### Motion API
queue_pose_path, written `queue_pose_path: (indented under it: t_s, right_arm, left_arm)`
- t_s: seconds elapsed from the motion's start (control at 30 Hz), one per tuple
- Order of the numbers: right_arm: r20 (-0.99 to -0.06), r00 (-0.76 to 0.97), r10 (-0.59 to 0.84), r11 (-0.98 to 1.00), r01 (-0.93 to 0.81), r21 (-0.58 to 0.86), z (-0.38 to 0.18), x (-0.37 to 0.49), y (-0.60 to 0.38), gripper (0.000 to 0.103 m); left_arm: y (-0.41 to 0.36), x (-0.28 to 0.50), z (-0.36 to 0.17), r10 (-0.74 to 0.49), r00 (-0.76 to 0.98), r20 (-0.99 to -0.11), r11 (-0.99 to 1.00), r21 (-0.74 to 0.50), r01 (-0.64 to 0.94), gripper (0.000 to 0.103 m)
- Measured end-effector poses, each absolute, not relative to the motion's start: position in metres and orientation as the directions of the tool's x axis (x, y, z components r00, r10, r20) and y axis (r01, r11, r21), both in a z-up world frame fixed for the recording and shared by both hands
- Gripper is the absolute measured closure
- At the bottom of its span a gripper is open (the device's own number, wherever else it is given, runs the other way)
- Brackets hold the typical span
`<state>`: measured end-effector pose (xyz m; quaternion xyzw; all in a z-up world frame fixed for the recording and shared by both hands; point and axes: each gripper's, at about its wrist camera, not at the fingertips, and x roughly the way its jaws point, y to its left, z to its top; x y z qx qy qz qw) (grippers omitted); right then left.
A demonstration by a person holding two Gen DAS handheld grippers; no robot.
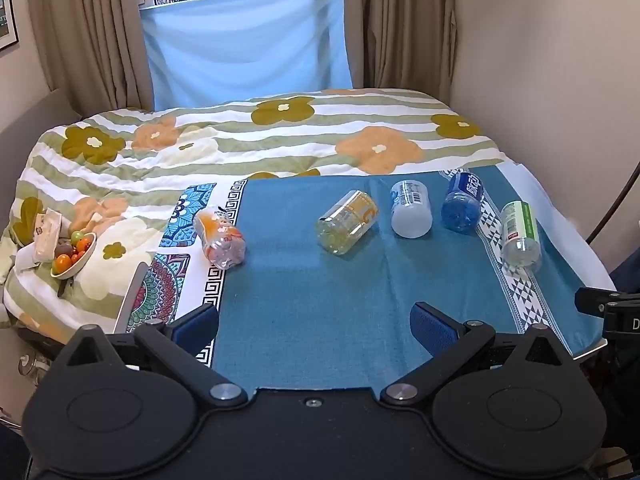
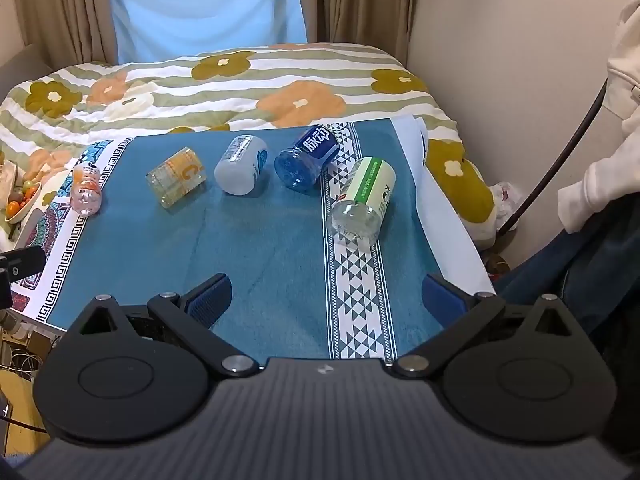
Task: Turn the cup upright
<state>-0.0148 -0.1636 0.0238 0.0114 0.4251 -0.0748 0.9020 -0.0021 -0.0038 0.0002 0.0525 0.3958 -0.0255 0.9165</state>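
Several cut-bottle cups lie on their sides on the blue cloth [image 1: 320, 312]: an orange-label cup [image 1: 219, 237] [image 2: 85, 189], a yellow cup [image 1: 347, 222] [image 2: 176, 177], a white cup [image 1: 411, 209] [image 2: 241, 164], a blue cup [image 1: 463, 202] [image 2: 306, 158] and a green-label cup [image 1: 520, 234] [image 2: 363, 201]. My left gripper [image 1: 316, 320] is open and empty, well short of the cups, near the cloth's front edge. My right gripper [image 2: 328, 296] is open and empty, in front of the green-label cup.
The cloth lies on a board over a bed with a floral quilt [image 1: 240, 136]. A bowl of small tomatoes [image 1: 74, 254] sits on the quilt at the left. A wall [image 1: 560, 60] stands at the right, curtains [image 1: 240, 44] behind. A person's leg [image 2: 580, 264] is at the right.
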Motion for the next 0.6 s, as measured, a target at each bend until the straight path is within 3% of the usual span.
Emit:
queue_pose_path:
  t_s: [0.6]
  right_arm:
    - [-0.773, 0.623, -0.122, 0.989, 0.143, -0.04, 0.0249, -0.0152, -0.1664, 0.0]
  left_arm:
    - [-0.0045, -0.0024, 0.0006, -0.004, 0.684, -0.729, 0.993, 0.077, 0.088, 0.0]
